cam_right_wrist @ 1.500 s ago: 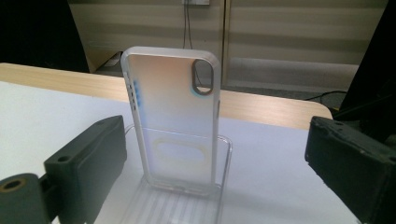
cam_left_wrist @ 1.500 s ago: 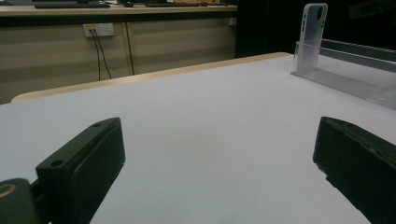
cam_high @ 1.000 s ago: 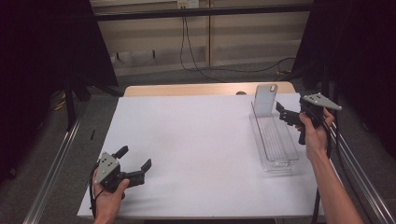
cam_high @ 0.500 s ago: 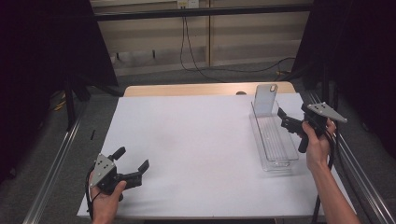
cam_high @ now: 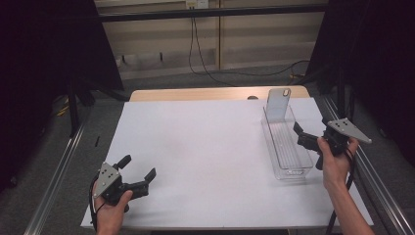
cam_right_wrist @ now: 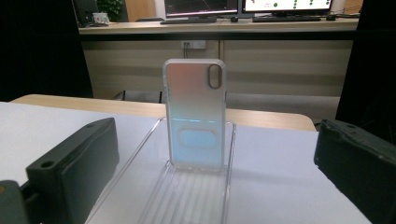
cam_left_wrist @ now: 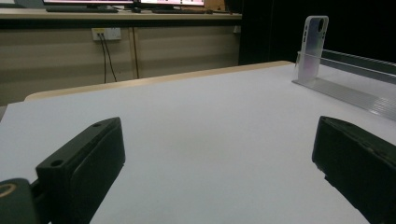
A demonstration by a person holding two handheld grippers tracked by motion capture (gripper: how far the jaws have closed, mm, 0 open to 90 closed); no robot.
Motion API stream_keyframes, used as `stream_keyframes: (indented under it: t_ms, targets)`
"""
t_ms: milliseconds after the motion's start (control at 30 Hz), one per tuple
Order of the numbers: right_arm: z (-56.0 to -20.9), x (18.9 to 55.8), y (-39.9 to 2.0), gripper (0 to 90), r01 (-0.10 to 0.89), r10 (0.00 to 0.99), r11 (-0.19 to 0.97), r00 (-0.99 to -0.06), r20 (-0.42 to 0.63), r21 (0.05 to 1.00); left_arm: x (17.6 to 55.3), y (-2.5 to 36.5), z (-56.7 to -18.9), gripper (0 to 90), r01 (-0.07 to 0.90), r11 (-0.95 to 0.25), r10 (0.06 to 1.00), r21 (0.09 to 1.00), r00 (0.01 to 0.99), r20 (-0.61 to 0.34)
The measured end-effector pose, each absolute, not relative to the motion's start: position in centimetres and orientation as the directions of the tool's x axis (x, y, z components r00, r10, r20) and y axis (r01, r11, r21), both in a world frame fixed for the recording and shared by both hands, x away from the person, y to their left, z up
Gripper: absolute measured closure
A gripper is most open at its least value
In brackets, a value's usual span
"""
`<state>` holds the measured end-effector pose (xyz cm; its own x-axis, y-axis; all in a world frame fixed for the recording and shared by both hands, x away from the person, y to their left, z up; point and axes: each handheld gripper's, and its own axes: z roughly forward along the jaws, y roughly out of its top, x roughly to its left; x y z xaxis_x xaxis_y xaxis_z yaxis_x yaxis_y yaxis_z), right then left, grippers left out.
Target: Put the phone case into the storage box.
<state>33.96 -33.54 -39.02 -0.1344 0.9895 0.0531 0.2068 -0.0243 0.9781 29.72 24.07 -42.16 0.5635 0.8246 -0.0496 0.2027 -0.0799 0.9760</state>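
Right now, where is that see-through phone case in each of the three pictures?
High view: the phone case stands upright, upper right, at the far end of the clear tray.
Left gripper view: far upper right, seen nearly edge-on.
Right gripper view: dead centre, between the open jaws.
Shared landmark: the clear tray it stands in, on the white table sheet.

L tongs [cam_high: 138, 169] low, jaws wide; R tongs [cam_high: 306, 136] jaws just opened wide, probably tilted slightly down.
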Motion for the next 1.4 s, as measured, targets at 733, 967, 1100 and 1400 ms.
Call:
stream_keyframes:
  t_ms: [733,967,1100,1400]
  targets:
    - [-39.4,30.4,-32.7,0.0,0.161,0.987,0.018,-0.160,0.008,0.987,29.4,24.2,-42.2,2.6,0.202,-0.080,0.835,0.976,0.548,-0.045]
    - [-39.8,29.0,-32.9,0.0,0.162,0.988,0.018,-0.157,0.008,0.987,29.1,24.3,-42.2,3.0,0.197,-0.088,0.840,0.976,0.541,-0.034]
    - [-40.2,28.4,-32.8,0.0,0.173,0.986,0.025,-0.166,0.004,0.985,28.8,24.3,-42.1,3.0,0.199,-0.076,0.843,0.977,0.537,-0.044]
    - [-40.8,26.3,-32.6,0.0,0.168,0.983,0.024,-0.183,0.008,0.985,28.4,24.4,-42.2,3.0,0.198,-0.083,0.851,0.977,0.524,-0.034]
